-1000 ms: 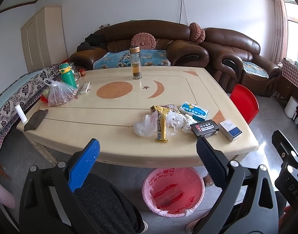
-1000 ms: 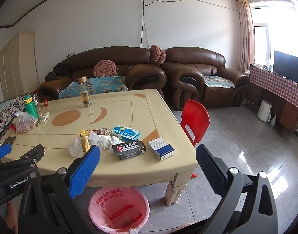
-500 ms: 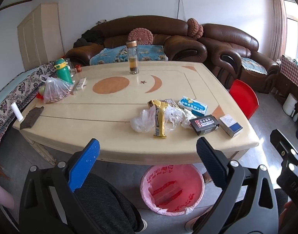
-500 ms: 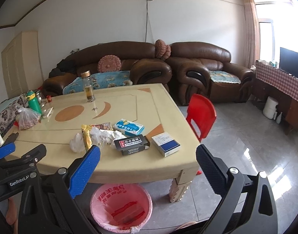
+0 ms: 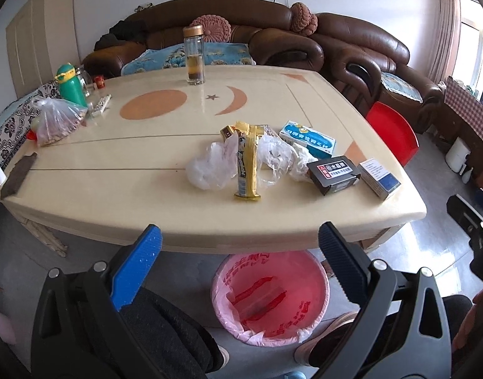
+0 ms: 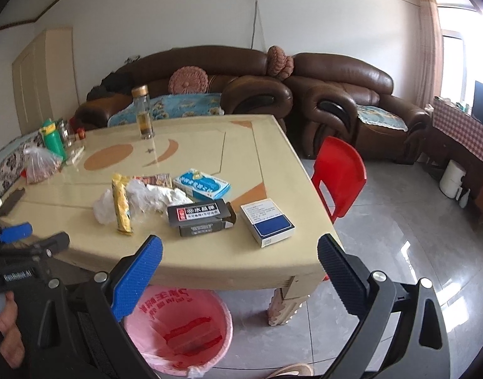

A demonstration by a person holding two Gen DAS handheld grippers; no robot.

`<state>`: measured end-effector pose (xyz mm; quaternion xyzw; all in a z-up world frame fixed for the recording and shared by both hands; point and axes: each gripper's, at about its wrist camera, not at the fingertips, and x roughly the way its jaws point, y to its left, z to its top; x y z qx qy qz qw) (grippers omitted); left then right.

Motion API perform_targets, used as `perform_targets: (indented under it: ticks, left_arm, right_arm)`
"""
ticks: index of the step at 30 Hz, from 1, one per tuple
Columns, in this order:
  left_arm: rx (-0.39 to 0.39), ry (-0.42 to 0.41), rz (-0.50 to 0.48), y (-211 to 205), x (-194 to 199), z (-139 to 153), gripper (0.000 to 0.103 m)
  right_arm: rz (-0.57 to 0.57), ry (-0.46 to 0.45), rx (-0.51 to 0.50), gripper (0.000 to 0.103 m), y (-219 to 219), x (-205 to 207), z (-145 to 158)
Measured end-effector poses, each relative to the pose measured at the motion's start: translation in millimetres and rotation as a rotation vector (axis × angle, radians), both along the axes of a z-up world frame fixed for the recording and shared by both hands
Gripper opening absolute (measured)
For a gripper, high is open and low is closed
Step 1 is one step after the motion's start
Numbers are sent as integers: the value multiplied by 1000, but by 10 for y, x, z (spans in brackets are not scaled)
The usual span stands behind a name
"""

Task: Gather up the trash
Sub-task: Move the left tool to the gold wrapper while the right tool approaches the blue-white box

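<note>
Both grippers, left (image 5: 238, 246) and right (image 6: 240, 257), fingers apart and empty, now nearer the desk (image 5: 121, 170) than before. Left view alone shows the pink bin (image 5: 270, 297) whole; right view alone shows the red chair (image 6: 339, 170) entire.

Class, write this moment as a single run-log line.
left gripper: open, empty | right gripper: open, empty | yellow wrapper: on table | bin: below
</note>
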<state>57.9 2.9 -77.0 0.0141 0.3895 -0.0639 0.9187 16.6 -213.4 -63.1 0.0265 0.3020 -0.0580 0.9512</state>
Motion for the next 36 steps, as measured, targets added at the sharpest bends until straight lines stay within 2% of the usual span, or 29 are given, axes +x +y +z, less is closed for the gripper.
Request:
perform_targets:
  ticks: [3, 13, 20, 26, 36]
  left_arm:
    - [-4, 13, 1, -38, 102, -73, 97]
    - [14, 78, -56, -272, 502, -398, 97]
    - [-46, 126, -19, -204, 809, -574, 97]
    - [-30, 132, 6, -224, 998, -672, 97]
    - [-40, 155, 12, -209, 1190, -814, 97]
  right_arm:
    - [25, 17, -7, 96, -91, 154, -115]
    - [95, 77, 71, 96, -487, 695, -513]
    - [164, 132, 84, 96, -637, 1018, -774]
    - [226, 175, 80, 96, -711, 1273, -979]
    - [241, 204, 58, 96, -788, 1511, -1233]
